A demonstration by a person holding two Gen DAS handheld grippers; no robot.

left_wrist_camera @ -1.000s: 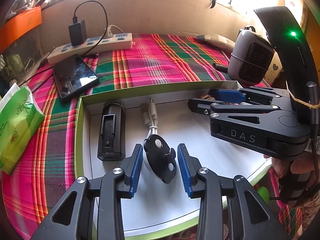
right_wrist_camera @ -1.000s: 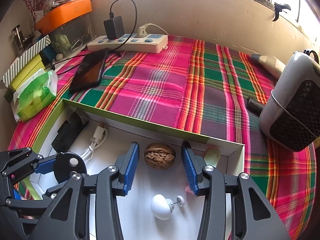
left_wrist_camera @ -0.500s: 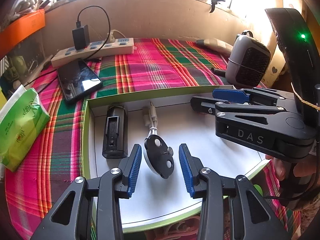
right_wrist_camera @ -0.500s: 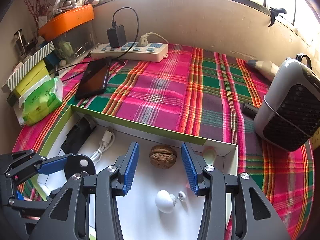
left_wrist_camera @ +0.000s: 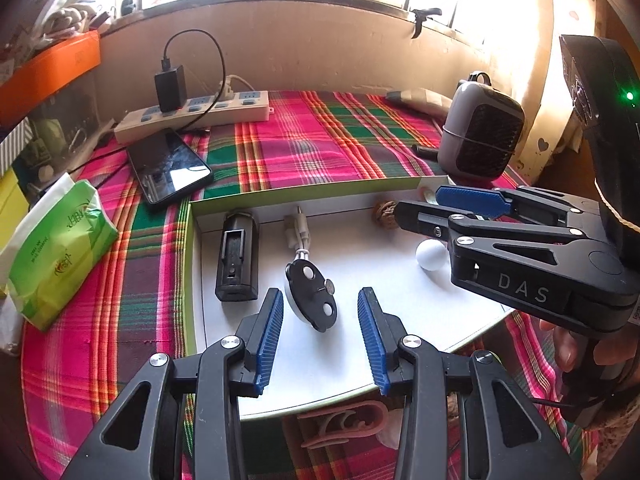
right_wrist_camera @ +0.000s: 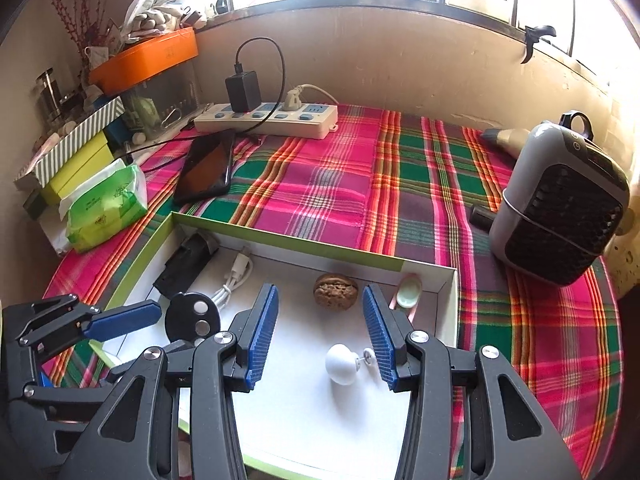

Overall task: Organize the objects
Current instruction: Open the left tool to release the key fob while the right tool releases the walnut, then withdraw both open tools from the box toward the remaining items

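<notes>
A white tray with a green rim (left_wrist_camera: 280, 194) lies on the plaid cloth. Inside lie a black rectangular device (left_wrist_camera: 236, 256), a white USB cable (left_wrist_camera: 298, 232), a black round device with white buttons (left_wrist_camera: 312, 300), a walnut (right_wrist_camera: 335, 291), a white knob (right_wrist_camera: 341, 364) and a pale green spoon (right_wrist_camera: 410, 292). My left gripper (left_wrist_camera: 319, 294) is open, its blue pads either side of the round device without touching it. My right gripper (right_wrist_camera: 320, 292) is open above the tray floor. The walnut lies just past its tips, and the knob lies between its fingers.
Behind the tray are a phone (left_wrist_camera: 168, 164) and a power strip with a charger (left_wrist_camera: 192, 114). A green tissue pack (left_wrist_camera: 56, 256) lies at the left and a grey heater (left_wrist_camera: 480, 136) stands at the right. A pink clip (left_wrist_camera: 344, 420) lies in front of the tray.
Both grippers have drawn back and risen a little, so more of the table shows. The white knob has come into the left wrist view. Nothing in the tray has moved.
</notes>
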